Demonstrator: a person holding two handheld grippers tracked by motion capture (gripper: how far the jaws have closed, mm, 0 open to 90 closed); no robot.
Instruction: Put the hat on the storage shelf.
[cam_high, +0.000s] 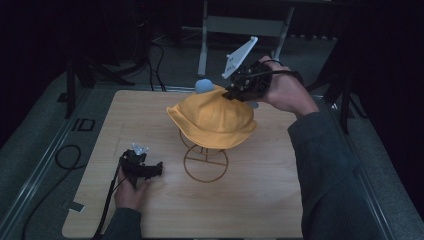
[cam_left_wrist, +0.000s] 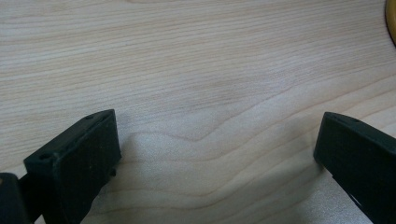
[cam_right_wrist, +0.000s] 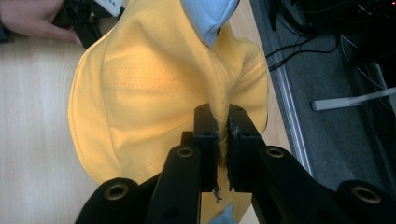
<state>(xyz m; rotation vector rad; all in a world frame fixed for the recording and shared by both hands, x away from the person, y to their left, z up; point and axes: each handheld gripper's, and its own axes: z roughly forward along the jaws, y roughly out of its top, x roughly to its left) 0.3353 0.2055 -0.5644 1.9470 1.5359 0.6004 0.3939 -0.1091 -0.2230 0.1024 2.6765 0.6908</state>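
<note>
A yellow bucket hat (cam_high: 212, 120) with a pale blue lining (cam_high: 204, 86) sits on a brown wire stand (cam_high: 205, 161) in the middle of the wooden table (cam_high: 260, 190). My right gripper (cam_high: 234, 93) is at the hat's far right side, shut on a pinched fold of the yellow hat (cam_right_wrist: 154, 93) near its top; the right gripper (cam_right_wrist: 223, 135) shows the cloth squeezed between the jaws. My left gripper (cam_high: 156, 170) rests low on the table to the left of the stand, jaws wide apart. In its own view the left gripper (cam_left_wrist: 217, 140) holds nothing over bare wood.
A black cable (cam_high: 67, 157) loops off the table's left edge. A grey metal frame leg (cam_high: 202, 45) and dark stands are behind the table. A rail (cam_right_wrist: 287, 112) runs along the table's far edge, with grey floor beyond.
</note>
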